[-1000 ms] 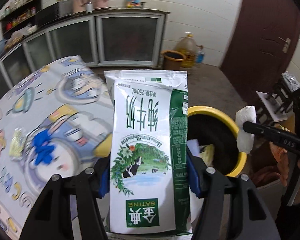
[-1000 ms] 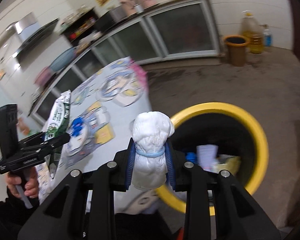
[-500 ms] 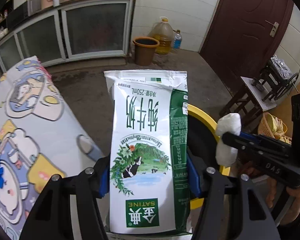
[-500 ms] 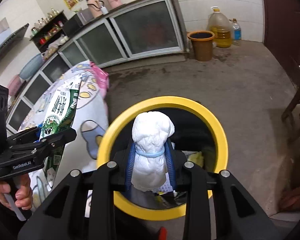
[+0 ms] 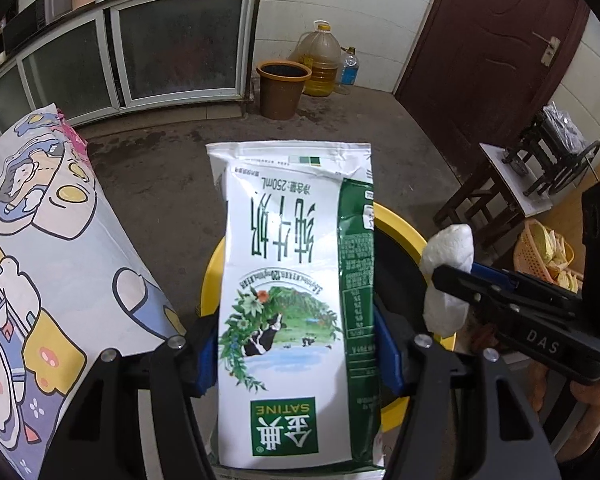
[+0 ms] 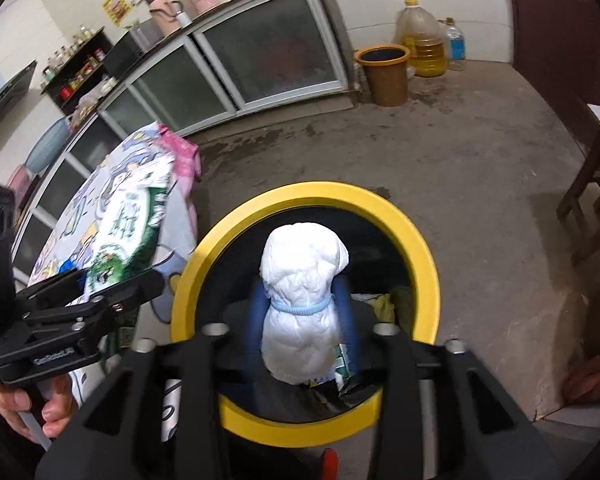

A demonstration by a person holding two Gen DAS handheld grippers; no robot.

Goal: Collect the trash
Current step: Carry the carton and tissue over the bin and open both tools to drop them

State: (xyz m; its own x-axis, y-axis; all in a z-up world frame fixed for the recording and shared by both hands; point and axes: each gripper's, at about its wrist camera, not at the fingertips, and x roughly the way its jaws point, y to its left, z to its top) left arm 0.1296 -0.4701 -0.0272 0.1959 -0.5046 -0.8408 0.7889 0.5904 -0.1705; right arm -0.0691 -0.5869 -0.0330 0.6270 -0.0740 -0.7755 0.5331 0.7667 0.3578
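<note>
The left gripper (image 5: 296, 356) is opening, the green-and-white milk pouch (image 5: 296, 300) upright between its pads, print upside-down; the right gripper (image 6: 300, 316) is opening around the white tied wad (image 6: 300, 304), upright above the yellow-rimmed bin (image 6: 424, 256).

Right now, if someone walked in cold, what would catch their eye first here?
First, the big white-and-green milk pouch standing upside down between the left gripper's opening jaws, just over the cartoon-print tablecloth's edge. Next, the white crumpled wad bound with a blue rubber band, between the right gripper's opening jaws. It hangs directly above the black bin with the bright yellow rim, which already holds some scraps.
</note>
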